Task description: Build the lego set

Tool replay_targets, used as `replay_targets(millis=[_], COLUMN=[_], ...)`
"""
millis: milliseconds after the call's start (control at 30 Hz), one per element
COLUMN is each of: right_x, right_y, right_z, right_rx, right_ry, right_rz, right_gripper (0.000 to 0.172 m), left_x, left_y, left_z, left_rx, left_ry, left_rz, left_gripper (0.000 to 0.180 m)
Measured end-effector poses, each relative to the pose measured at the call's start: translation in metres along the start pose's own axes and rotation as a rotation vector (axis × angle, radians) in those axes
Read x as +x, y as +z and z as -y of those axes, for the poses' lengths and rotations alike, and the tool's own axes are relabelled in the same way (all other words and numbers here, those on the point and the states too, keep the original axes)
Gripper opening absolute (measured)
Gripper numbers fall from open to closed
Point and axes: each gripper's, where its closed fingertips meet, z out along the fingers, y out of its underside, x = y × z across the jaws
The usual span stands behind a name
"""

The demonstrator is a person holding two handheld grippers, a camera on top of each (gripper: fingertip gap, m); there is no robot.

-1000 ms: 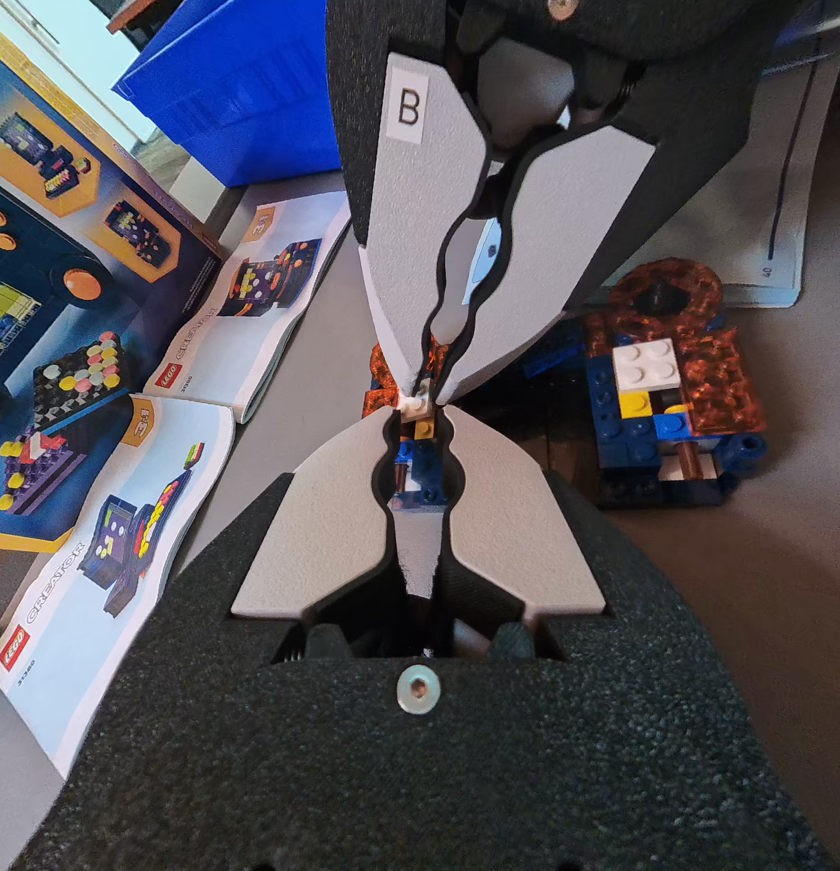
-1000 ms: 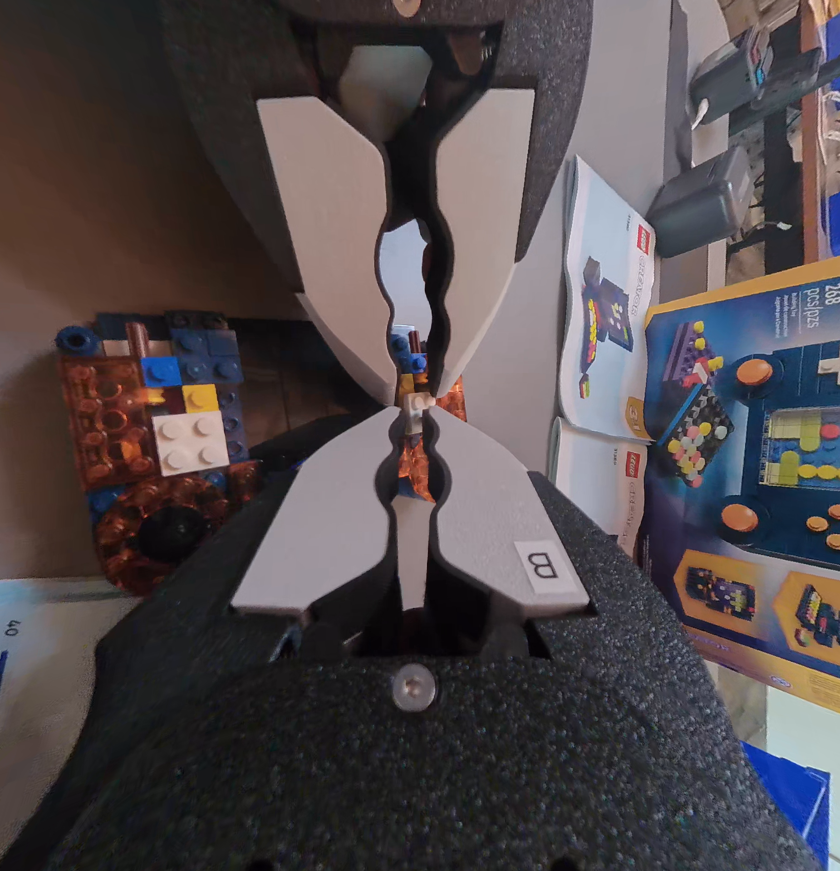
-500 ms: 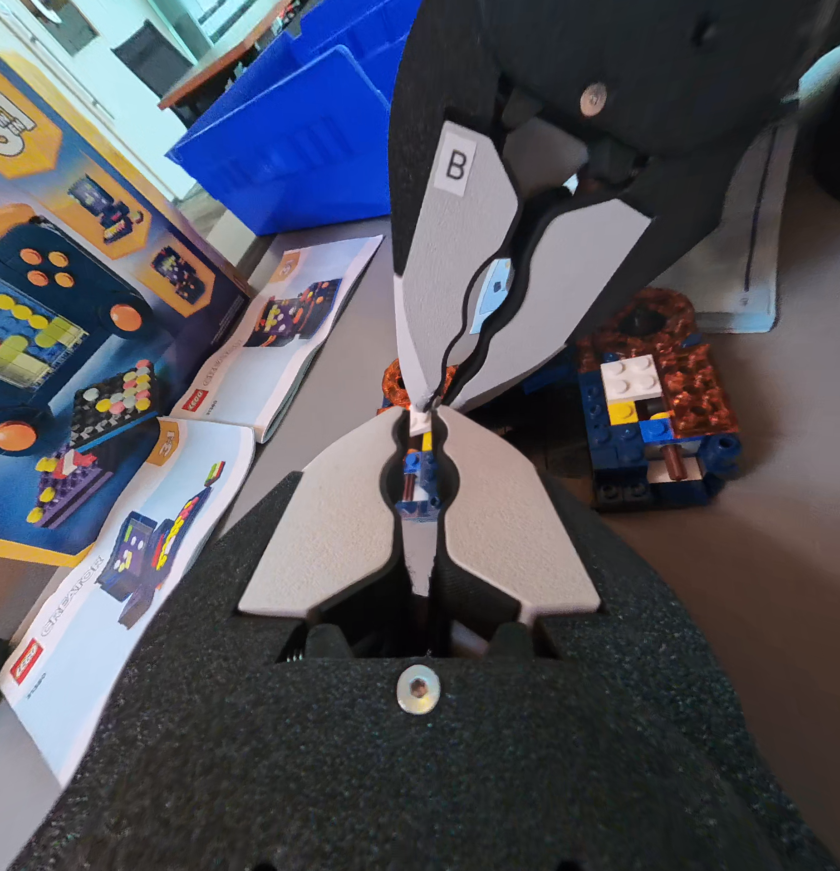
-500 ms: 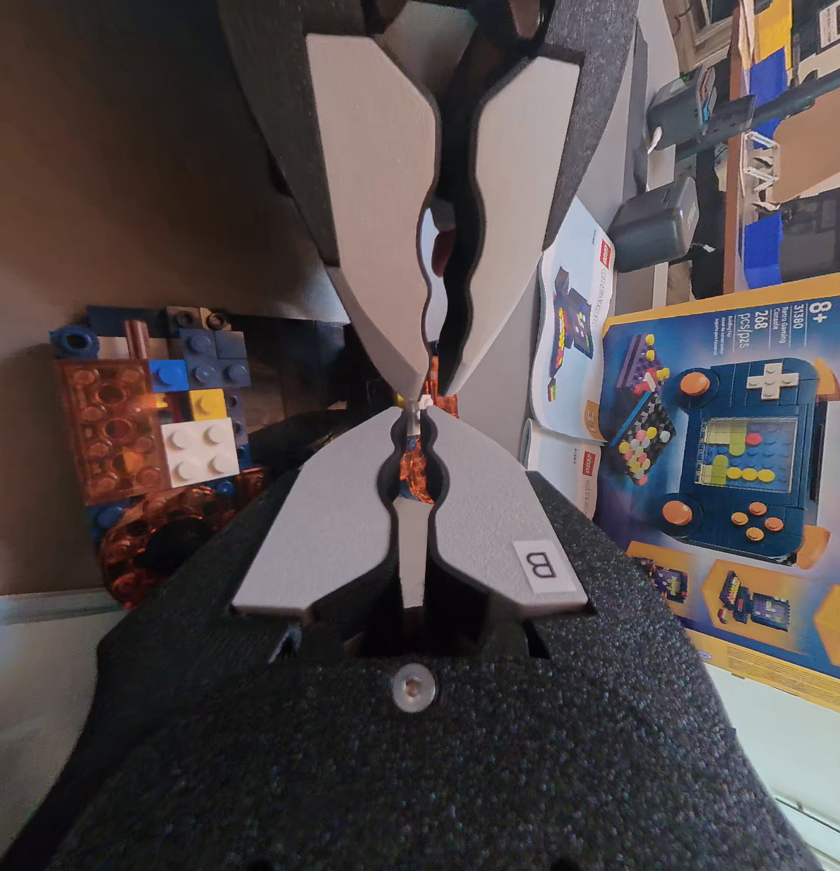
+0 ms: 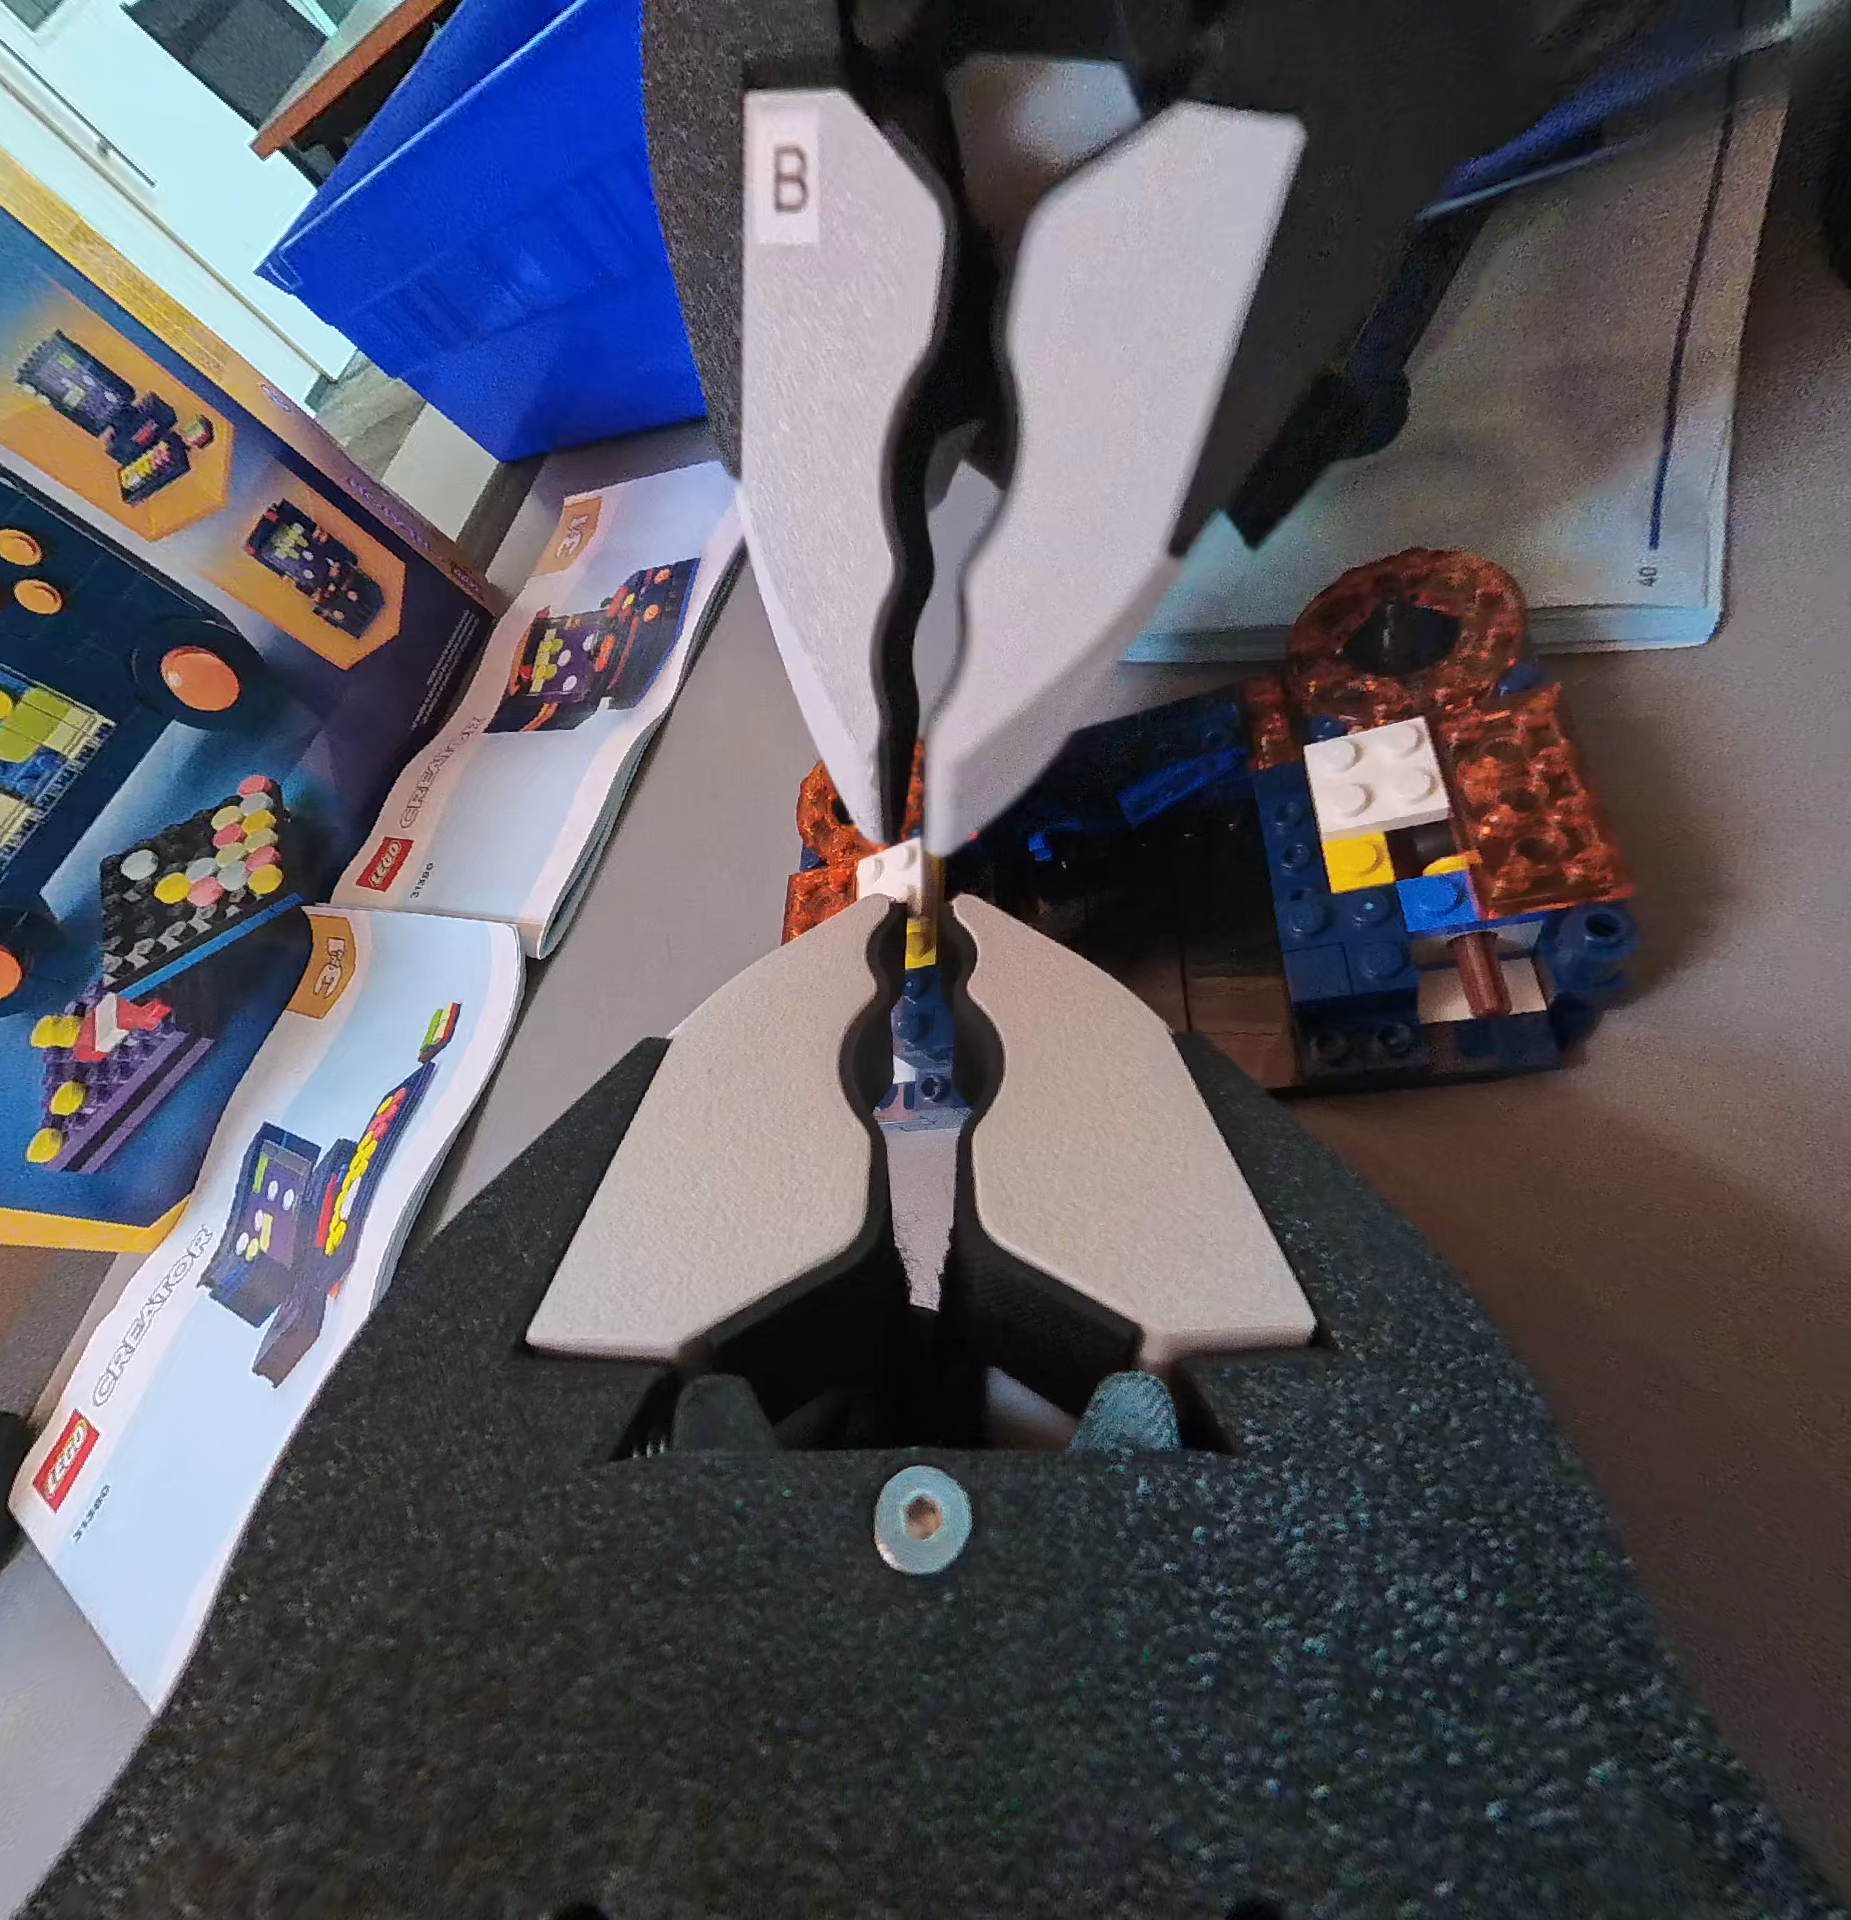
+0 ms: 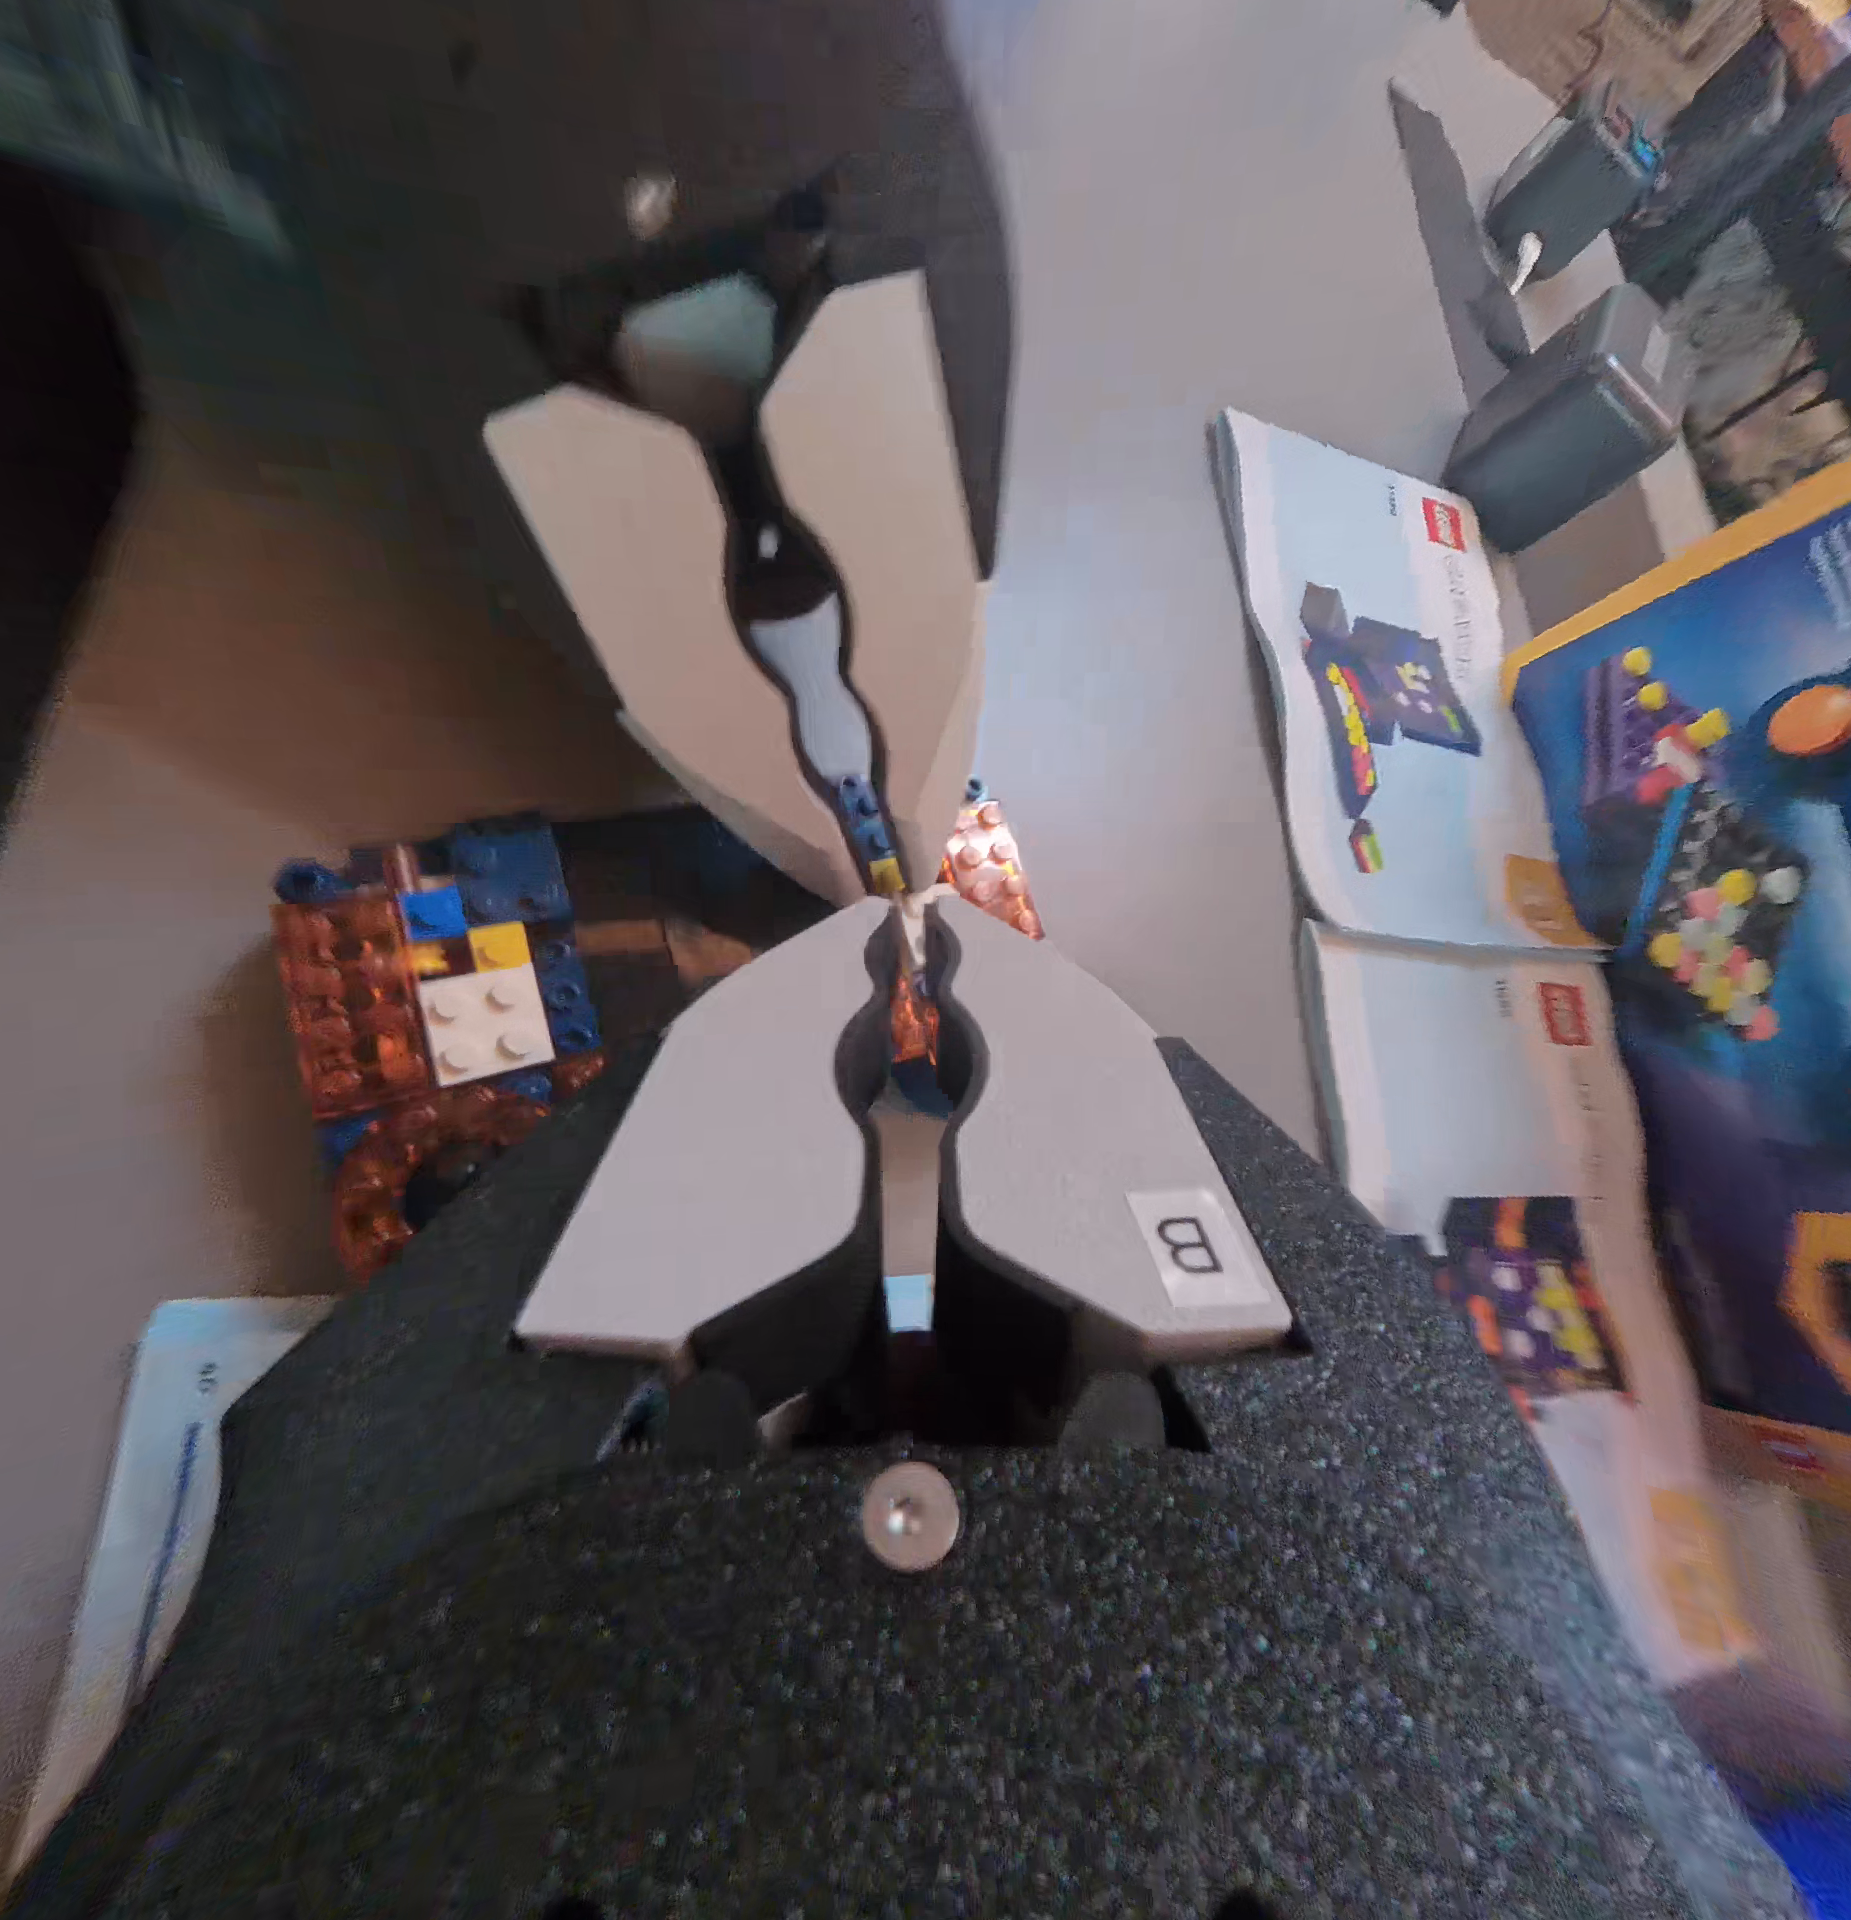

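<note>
My two grippers meet tip to tip over a small brick assembly of orange see-through (image 5: 823, 821), white, yellow and dark blue bricks. My left gripper (image 5: 921, 914) is shut on its dark blue and yellow strip (image 5: 919, 997); the right wrist view shows that strip (image 6: 861, 821) pinched between the left fingers. My right gripper (image 6: 913, 920) is shut on the assembly's small white plate (image 6: 913, 928). In the left wrist view the right gripper (image 5: 905, 842) comes down from above onto that white plate (image 5: 890, 868). An orange studded plate (image 6: 988, 862) sticks out beside the tips.
A second, larger brick assembly (image 5: 1420, 831) (image 6: 433, 987) lies on the grey table to one side. Two instruction booklets (image 5: 557, 707) (image 5: 256, 1247), a picture box (image 5: 121, 623) and a blue bin (image 5: 505, 260) lie on the other side. A pale sheet (image 5: 1575, 416) lies behind. Left and right tips are no more than a few centimetres apart.
My left jaws have closed in on the dark blue and yellow strip. My right jaws have tightened slightly on the white plate. Both grippers have shifted and tilted; the right view is now blurred by motion.
</note>
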Motion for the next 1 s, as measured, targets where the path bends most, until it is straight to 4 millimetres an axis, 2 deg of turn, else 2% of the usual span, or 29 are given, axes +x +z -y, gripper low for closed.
replay_targets(millis=[67, 167, 300, 467, 600, 800, 900, 1000], right_x=[0.007, 0.011, 0.005, 0.003, 0.003, 0.001, 0.001, 0.001], right_y=[-0.003, 0.002, 0.006, 0.006, 0.006, 0.006, 0.006, 0.006], right_z=[0.003, -0.006, -0.007, -0.008, -0.009, -0.010, -0.010, -0.011], right_rx=[0.066, 0.035, 0.027, -0.026, -0.029, -0.078, -0.086, -0.085], right_ry=[0.131, 0.203, 0.173, 0.037, 0.044, -0.084, -0.066, 0.004], right_rz=[0.026, 0.038, 0.053, 0.014, 0.010, -0.045, -0.044, -0.011], right_gripper=[0.000, 0.000, 0.000, 0.000, 0.000, 0.000, 0.000, 0.000], left_x=[0.000, 0.000, 0.000, 0.000, 0.000, 0.001, 0.001, 0.001], left_y=[0.000, 0.000, 0.000, 0.000, 0.000, 0.000, 0.000, 0.000], left_z=[0.000, 0.000, 0.000, -0.001, -0.001, -0.001, -0.001, -0.002], left_rx=[0.000, -0.001, -0.003, -0.009, -0.014, -0.043, -0.070, -0.067], left_ry=[0.001, 0.001, 0.003, 0.003, 0.017, 0.105, 0.156, 0.124], left_rz=[0.000, 0.001, 0.004, 0.004, 0.007, 0.028, 0.047, 0.039], left_gripper=[0.005, 0.005, 0.005, 0.005, 0.004, 0.002, 0.002, 0.002])
